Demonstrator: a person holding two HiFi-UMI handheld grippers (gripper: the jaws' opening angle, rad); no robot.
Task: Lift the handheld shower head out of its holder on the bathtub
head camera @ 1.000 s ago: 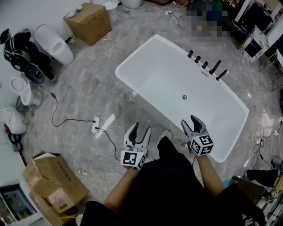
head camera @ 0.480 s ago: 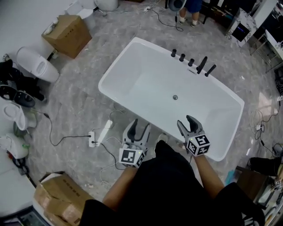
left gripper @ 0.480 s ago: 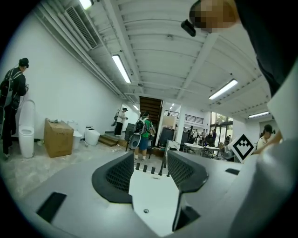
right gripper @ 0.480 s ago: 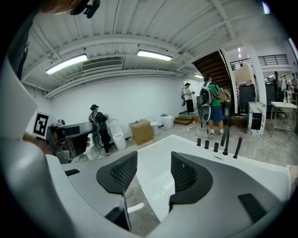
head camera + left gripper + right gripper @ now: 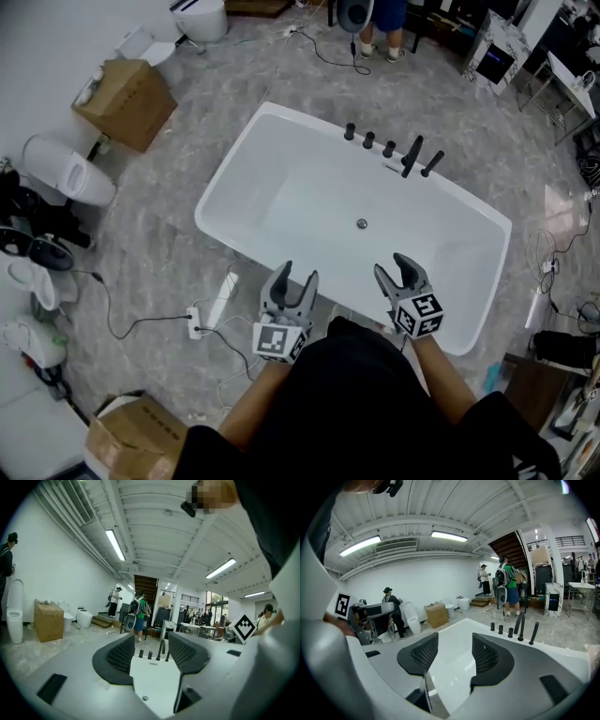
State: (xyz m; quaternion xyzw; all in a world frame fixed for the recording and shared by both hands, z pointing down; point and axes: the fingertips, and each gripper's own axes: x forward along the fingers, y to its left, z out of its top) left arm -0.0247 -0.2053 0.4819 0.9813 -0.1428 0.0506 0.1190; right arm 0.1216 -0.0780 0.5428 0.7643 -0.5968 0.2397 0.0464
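A white bathtub [image 5: 232,165] fills the middle of the head view. On its far rim stands a row of black fittings: three knobs [image 5: 368,141], a curved spout [image 5: 411,155] and, at the right end, the thin handheld shower head [image 5: 431,164], upright in its holder. My left gripper [image 5: 298,276] is open at the tub's near rim, far from the fittings. My right gripper [image 5: 394,268] is open over the near rim, also empty. The shower head [image 5: 168,655] shows between the left jaws, far off. In the right gripper view the shower head [image 5: 533,633] is right of the open gripper [image 5: 454,656].
A cardboard box [image 5: 127,101] and a toilet [image 5: 67,173] stand left of the tub. A power strip [image 5: 200,320] with cables lies on the floor near my left gripper. A person [image 5: 372,13] stands beyond the tub. Equipment crowds the right side [image 5: 562,347].
The head view has shifted: the tub now lies nearer and more central. Both grippers have come forward to the tub's near rim, still open.
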